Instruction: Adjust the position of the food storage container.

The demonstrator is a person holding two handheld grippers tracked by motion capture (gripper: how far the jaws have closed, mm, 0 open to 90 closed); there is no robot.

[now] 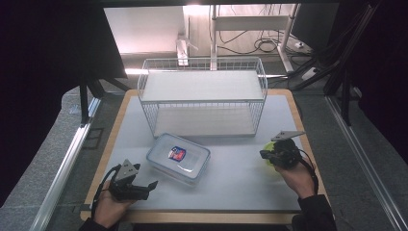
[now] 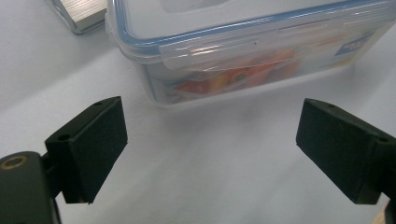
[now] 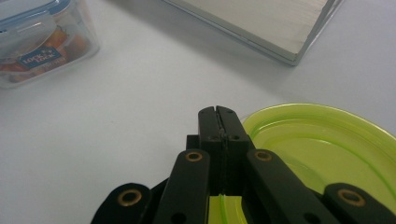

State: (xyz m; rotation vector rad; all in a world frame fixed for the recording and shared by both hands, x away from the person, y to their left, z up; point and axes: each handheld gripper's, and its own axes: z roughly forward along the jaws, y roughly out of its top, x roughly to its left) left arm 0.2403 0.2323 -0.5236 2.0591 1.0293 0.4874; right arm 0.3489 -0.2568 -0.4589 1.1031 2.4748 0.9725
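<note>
Plate (image 3: 322, 149), green, at the desk's (image 1: 231, 183) right edge, rim pinched between the right gripper's (image 3: 218, 114) closed jaws. Box (image 1: 178, 158), clear with a blue-rimmed lid, mid-desk, just ahead of the left gripper (image 2: 210, 154), jaws wide and empty. Wire rack (image 1: 202, 96) behind the box, well apart from the plate.

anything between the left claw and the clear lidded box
Nothing visible. The left claw is open, facing the clear lidded box across bare white table. The wire rack stands behind the box, out of the path.
</note>
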